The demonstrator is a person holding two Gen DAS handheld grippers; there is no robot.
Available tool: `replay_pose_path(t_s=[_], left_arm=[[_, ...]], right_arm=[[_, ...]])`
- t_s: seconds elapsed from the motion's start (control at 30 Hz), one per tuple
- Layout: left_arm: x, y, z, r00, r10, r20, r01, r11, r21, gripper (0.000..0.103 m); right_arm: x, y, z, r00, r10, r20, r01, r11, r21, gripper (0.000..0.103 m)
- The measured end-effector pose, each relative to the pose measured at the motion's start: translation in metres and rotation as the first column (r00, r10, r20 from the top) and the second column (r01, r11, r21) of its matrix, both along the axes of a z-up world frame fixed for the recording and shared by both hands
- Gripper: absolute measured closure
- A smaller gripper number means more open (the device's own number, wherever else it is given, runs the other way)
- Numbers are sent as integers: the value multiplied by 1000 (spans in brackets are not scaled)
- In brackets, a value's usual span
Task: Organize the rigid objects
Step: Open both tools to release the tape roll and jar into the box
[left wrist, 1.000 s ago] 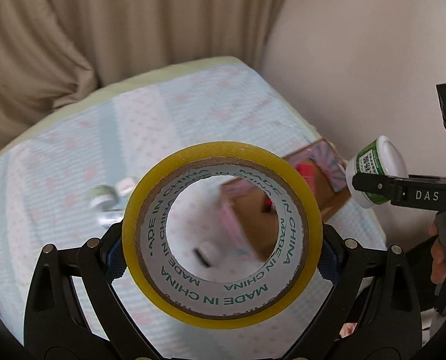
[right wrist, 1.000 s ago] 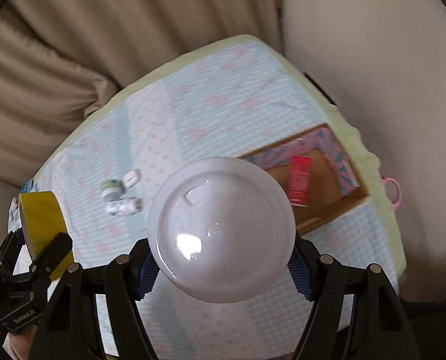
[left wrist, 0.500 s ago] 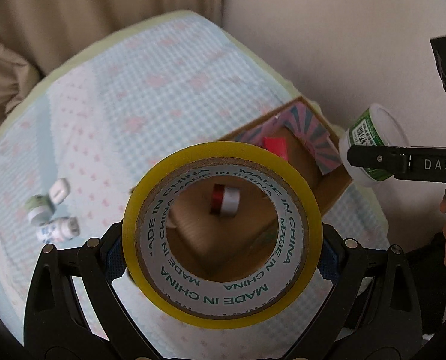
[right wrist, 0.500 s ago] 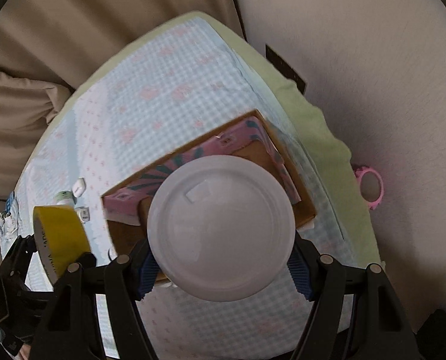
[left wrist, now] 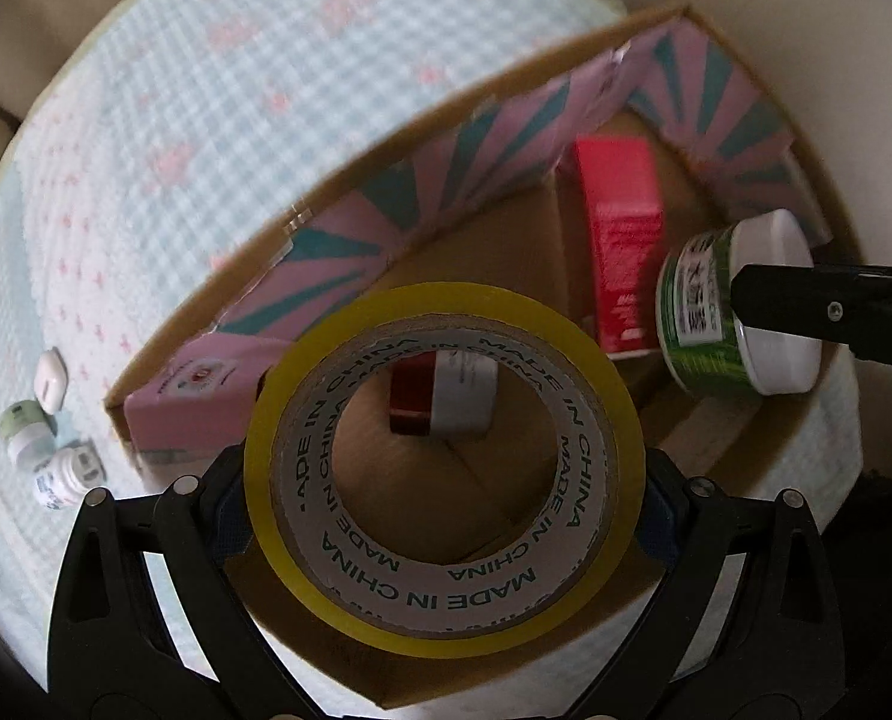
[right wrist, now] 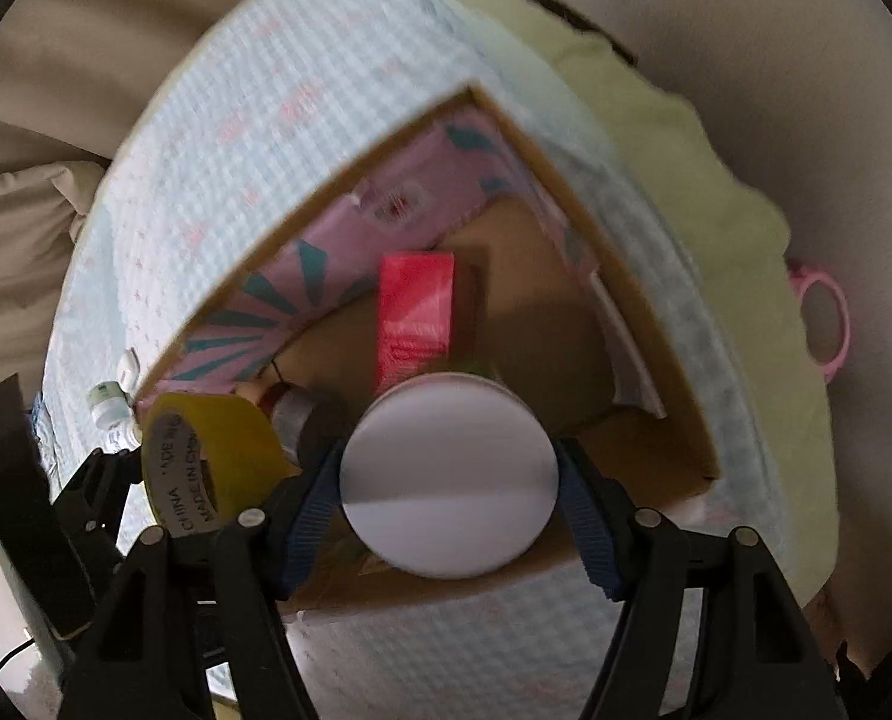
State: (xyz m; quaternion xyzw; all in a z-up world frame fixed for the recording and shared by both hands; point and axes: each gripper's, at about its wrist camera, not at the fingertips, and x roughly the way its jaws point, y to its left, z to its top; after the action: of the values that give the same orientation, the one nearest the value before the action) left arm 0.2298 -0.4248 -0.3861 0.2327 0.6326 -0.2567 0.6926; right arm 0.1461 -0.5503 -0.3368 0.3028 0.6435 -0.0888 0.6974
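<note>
Showing pink ring [right wrist: 825, 324], right view only

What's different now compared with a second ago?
Both grippers swung over from the bedspread and down toward the open cardboard box, which now fills both views. The left gripper still holds the tape roll, the right gripper still holds the white-lidded jar. Nothing was let go; the small bottles stayed outside.

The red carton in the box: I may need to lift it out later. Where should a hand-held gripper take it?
Grip the red carton across its two long narrow sides, coming straight down from above. It lies flat on the cardboard box floor, its broad face up, so only the sides offer parallel faces.
</note>
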Motion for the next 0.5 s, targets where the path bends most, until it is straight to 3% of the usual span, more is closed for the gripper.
replay_pose_path(t_s=[0.27, 0.43, 0.5], left_arm=[[-5, -5, 3, 999, -36, 7, 35, 999, 12, 7], [-7, -11, 12, 999, -45, -21, 45, 999, -11, 5], [-8, -5, 22, 999, -38, -21, 37, 998, -43, 0]], right_arm=[[-2, -1, -11, 1000, -24, -2, 24, 999, 34, 37], [-6, -6, -4, 998, -60, 24, 61, 998, -29, 37], [-8, -8, -2, 997, -77, 25, 78, 996, -40, 19]])
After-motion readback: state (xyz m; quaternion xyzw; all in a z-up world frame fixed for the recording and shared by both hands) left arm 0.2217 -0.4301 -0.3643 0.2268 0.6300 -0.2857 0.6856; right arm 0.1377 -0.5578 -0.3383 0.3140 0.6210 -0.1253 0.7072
